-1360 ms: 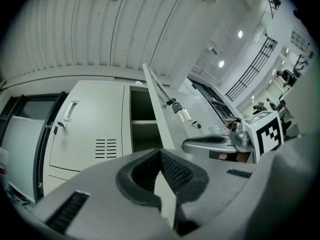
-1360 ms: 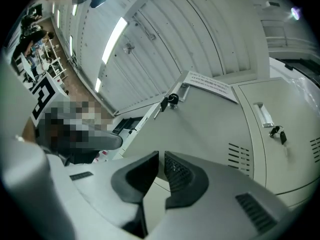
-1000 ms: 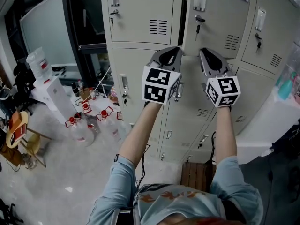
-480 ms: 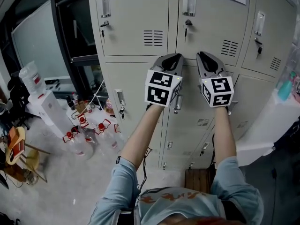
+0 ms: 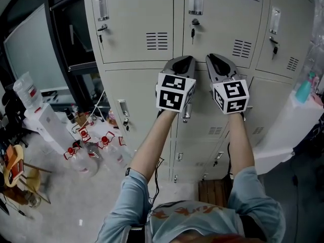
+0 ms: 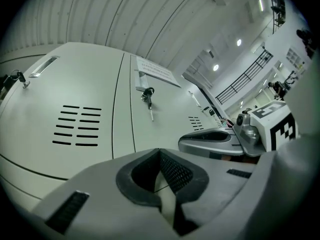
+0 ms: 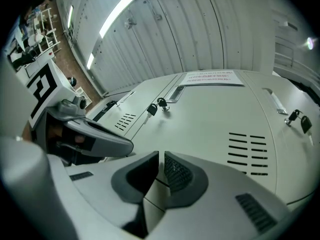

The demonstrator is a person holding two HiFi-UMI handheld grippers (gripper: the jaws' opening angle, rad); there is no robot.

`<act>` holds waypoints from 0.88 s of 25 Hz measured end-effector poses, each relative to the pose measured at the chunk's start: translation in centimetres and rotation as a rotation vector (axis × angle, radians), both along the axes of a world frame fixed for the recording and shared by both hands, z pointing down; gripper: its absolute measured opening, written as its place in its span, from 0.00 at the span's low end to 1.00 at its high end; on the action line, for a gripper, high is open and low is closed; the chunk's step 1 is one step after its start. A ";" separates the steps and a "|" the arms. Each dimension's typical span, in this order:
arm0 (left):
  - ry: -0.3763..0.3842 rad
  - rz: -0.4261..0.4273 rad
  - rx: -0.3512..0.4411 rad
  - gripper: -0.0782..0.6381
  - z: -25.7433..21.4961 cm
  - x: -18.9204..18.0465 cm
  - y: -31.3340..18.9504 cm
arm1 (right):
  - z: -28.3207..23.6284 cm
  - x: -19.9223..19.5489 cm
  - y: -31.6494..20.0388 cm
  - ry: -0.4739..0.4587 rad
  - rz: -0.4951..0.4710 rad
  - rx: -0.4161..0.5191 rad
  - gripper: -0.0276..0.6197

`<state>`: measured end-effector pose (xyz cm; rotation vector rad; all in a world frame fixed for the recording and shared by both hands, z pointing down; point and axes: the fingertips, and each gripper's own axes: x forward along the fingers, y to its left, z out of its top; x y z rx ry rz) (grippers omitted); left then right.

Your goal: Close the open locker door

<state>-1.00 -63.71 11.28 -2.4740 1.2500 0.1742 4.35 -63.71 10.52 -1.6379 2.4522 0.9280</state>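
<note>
A bank of beige lockers [image 5: 136, 29] fills the head view, and every door in sight lies flush. The upper middle door [image 5: 217, 19] has keys [image 5: 193, 29] hanging in its lock and a paper notice at its top. My left gripper [image 5: 182, 64] and right gripper [image 5: 214, 62] are side by side at that door's lower edge, tips close to the metal. Both are shut with nothing between the pads. In the left gripper view the shut jaws [image 6: 160, 153] point at the door, with its keys [image 6: 147, 96] beyond. In the right gripper view, past the shut jaws [image 7: 160, 159], are the keys [image 7: 156, 106] and the notice [image 7: 210, 77].
Several water bottles [image 5: 83, 153] with red caps lie on the floor at the left, beside a white dispenser [image 5: 48, 123]. A dark glazed cabinet [image 5: 68, 34] stands left of the lockers. A white counter [image 5: 293, 120] juts in at the right. A wooden step [image 5: 212, 189] sits at the lockers' foot.
The dark gap beside the upper middle door a second ago is gone; the door now lies flush. Both grippers stayed together at its lower edge as the view shifted right.
</note>
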 end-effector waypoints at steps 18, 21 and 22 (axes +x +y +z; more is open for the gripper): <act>0.100 0.060 0.008 0.13 3.2 2.6 4.9 | 2.6 5.0 5.7 -0.110 -0.097 -0.014 0.12; 0.103 0.021 0.006 0.13 4.7 2.6 5.9 | 3.9 5.8 6.7 -0.129 -0.105 -0.035 0.12; 0.106 0.011 0.004 0.13 5.1 2.6 6.2 | 4.5 6.0 7.0 -0.130 -0.107 -0.042 0.12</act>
